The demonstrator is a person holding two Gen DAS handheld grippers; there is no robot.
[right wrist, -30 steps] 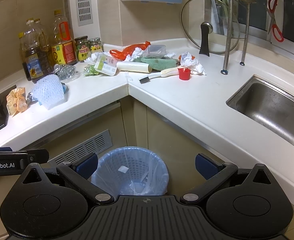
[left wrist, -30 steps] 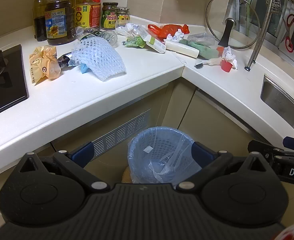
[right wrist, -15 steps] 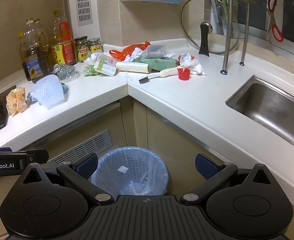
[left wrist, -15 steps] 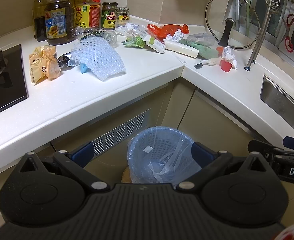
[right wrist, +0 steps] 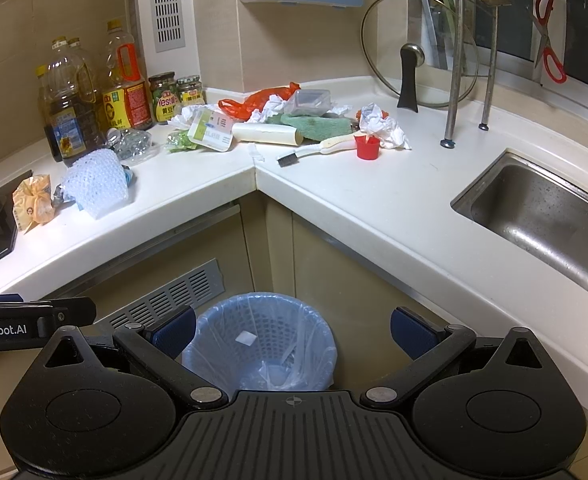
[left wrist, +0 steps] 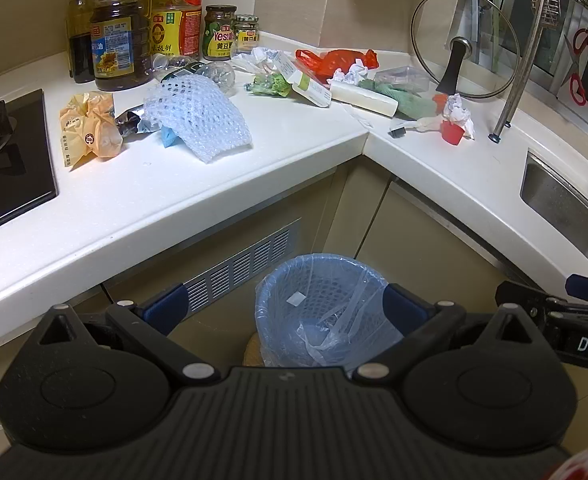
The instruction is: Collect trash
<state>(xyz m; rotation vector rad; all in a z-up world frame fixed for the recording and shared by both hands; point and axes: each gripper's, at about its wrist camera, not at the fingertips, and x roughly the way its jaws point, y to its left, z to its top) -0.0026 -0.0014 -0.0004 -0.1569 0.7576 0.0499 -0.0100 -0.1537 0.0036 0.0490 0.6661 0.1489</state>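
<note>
A blue mesh bin (left wrist: 322, 308) (right wrist: 262, 344) lined with clear plastic stands on the floor under the counter corner. My left gripper (left wrist: 286, 306) and right gripper (right wrist: 292, 326) both hang open above it, holding nothing. Trash lies on the white counter (left wrist: 174, 200): a crumpled yellow wrapper (left wrist: 88, 128) (right wrist: 34, 202), blue foam net (left wrist: 200, 118) (right wrist: 96, 186), crushed clear bottle (left wrist: 214, 72), green wrapper (left wrist: 270, 85), red plastic bag (left wrist: 338, 60) (right wrist: 254, 100), crumpled white paper (left wrist: 458, 110) (right wrist: 382, 124) over a red cup (left wrist: 452, 133) (right wrist: 367, 147).
Oil bottles (left wrist: 120, 40) and jars (left wrist: 219, 32) line the back wall. A hob (left wrist: 2, 160) sits at left, a steel sink (right wrist: 546, 216) at right. A glass lid (left wrist: 464, 44), rack pole (right wrist: 456, 80), brush (right wrist: 318, 148), green cloth (right wrist: 318, 122) and white roll (left wrist: 364, 96) crowd the corner.
</note>
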